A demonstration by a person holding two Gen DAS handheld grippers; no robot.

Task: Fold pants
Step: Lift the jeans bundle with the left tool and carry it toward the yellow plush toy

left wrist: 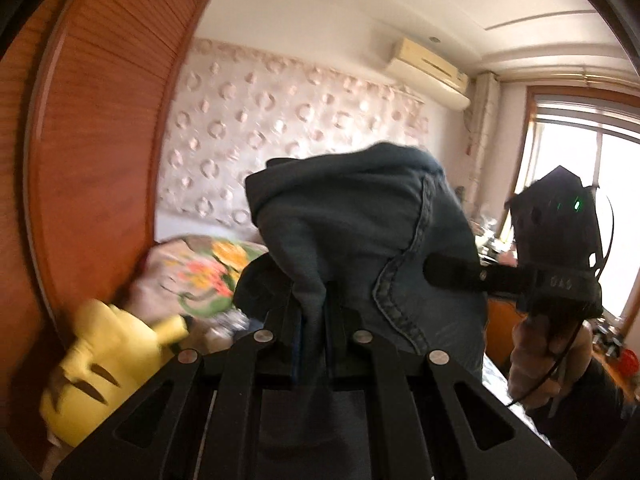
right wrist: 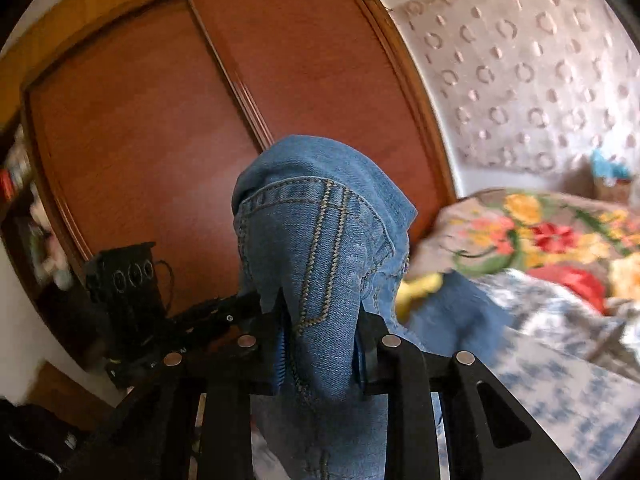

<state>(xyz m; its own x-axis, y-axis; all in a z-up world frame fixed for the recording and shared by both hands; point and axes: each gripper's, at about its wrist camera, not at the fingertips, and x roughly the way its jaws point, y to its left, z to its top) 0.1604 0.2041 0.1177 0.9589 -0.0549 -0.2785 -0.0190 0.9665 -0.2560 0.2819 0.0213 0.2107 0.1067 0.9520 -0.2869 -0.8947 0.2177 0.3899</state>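
A wooden wardrobe [right wrist: 224, 92] with sliding doors fills the far side of the right wrist view and curves up the left of the left wrist view. A padded wall panel [left wrist: 280, 120] with ring-shaped tufts stands behind the bed [right wrist: 560, 380], whose patterned blue-and-white cover lies low at the right, with a floral blanket [right wrist: 540, 232] further back. A window [left wrist: 592, 208] lights the right edge of the left wrist view, an air conditioner [left wrist: 432, 72] mounted beside it.

The jeans [right wrist: 320, 248] are held in the air above the bed, clear of the wardrobe, with open room around them. The denim rises from each grip, bunches over the top and hangs back down; the long axis of the garment cannot be told.

The left gripper [left wrist: 314, 320] has its fingers together on a thin fold of the jeans. The right gripper [right wrist: 320, 344] has its fingers clamped on a thicker seamed fold.

A yellow plush toy [left wrist: 104, 364] lies low at the left, beside the floral blanket.
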